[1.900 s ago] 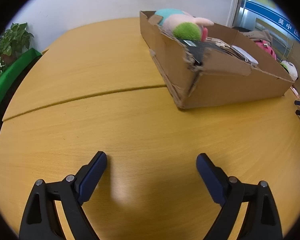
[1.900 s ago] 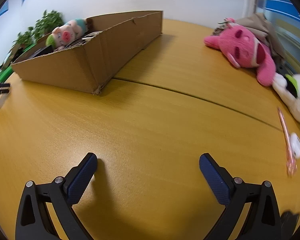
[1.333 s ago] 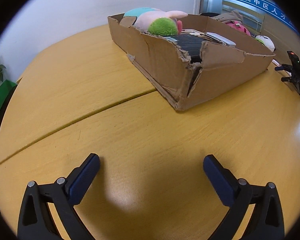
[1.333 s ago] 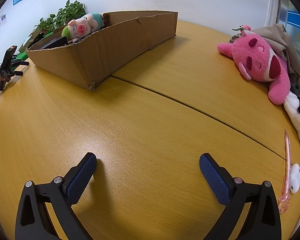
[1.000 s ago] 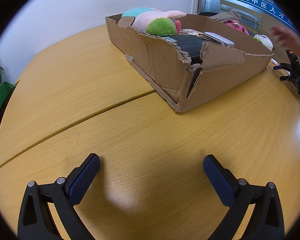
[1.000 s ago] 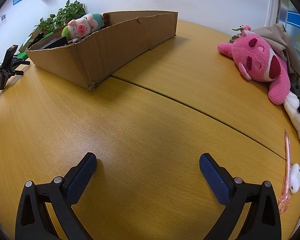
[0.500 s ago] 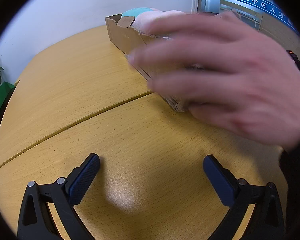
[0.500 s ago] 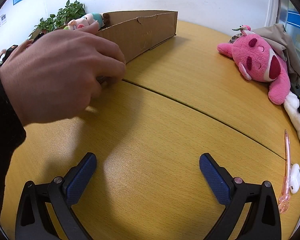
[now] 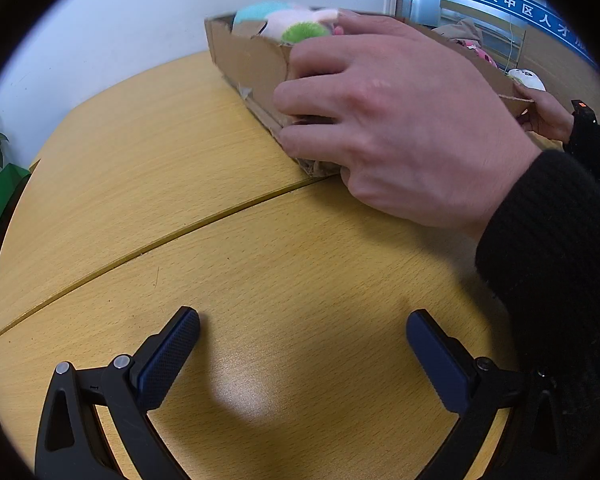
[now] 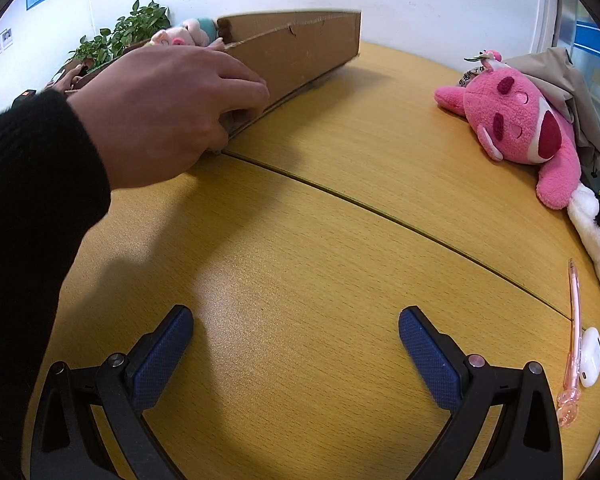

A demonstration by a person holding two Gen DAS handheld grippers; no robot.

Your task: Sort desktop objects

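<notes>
A cardboard box (image 9: 244,60) holding a pig plush (image 9: 296,26) sits at the back of the wooden table (image 9: 260,280); it also shows in the right wrist view (image 10: 296,48). A bare hand in a black sleeve (image 9: 388,120) grips the box's near corner, and it shows in the right wrist view too (image 10: 160,108). A second hand (image 9: 548,114) holds the box's far end. My left gripper (image 9: 302,344) is open and empty over bare table. My right gripper (image 10: 296,340) is open and empty. A pink plush (image 10: 516,120), a white plush (image 10: 596,228), a pink pen (image 10: 572,340) and a white earbud case (image 10: 590,356) lie at the right.
A beige cloth (image 10: 564,80) lies behind the pink plush. Green plants (image 10: 120,38) stand behind the box by the white wall. The table has a curved seam (image 10: 380,212) across its middle.
A hand came into view and took hold of the box's near corner; the box has shifted away and turned. Both grippers stay still and open.
</notes>
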